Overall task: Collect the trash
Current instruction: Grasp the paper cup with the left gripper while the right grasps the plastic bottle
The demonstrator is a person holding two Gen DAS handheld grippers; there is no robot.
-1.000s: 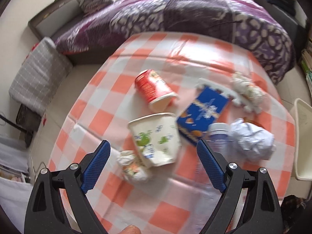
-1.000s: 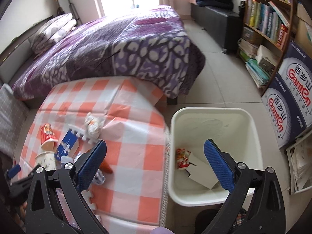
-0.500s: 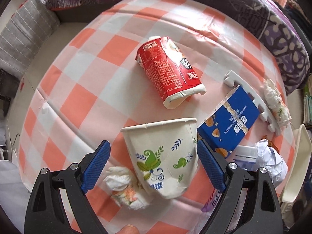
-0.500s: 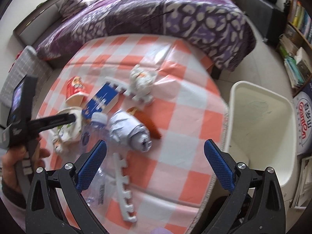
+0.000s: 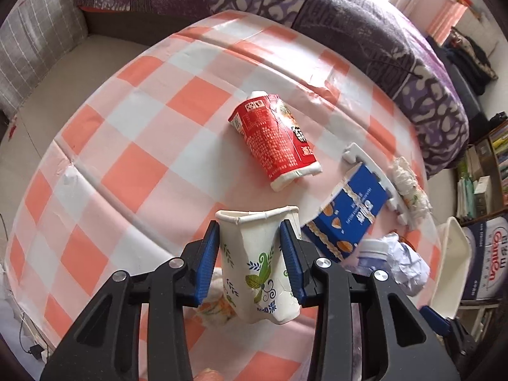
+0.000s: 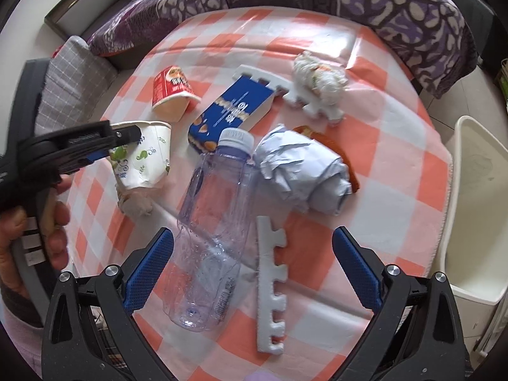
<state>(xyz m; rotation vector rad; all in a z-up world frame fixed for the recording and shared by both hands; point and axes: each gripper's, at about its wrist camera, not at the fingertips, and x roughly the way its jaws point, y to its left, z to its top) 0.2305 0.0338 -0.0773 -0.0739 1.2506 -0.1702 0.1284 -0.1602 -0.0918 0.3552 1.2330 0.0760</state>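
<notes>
Left tool (image 5: 250,238): clenched across paper cup (image 5: 258,263), walls squashed inward, so cup rides secure for carry to white bin (image 6: 473,197) off worktop (image 5: 127,146) edge
Cup: white, green-blue leaf print, rim up, dented, crumpled tissue (image 5: 216,304) beneath
Right tool (image 6: 252,266): released, hovering over clear bottle (image 6: 216,222) lying flat, likely next pick

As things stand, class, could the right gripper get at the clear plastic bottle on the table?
Probably yes. The right gripper is open, and the clear plastic bottle lies just ahead of its fingers with nothing on top; the foam strip beside it might get nudged.
</notes>
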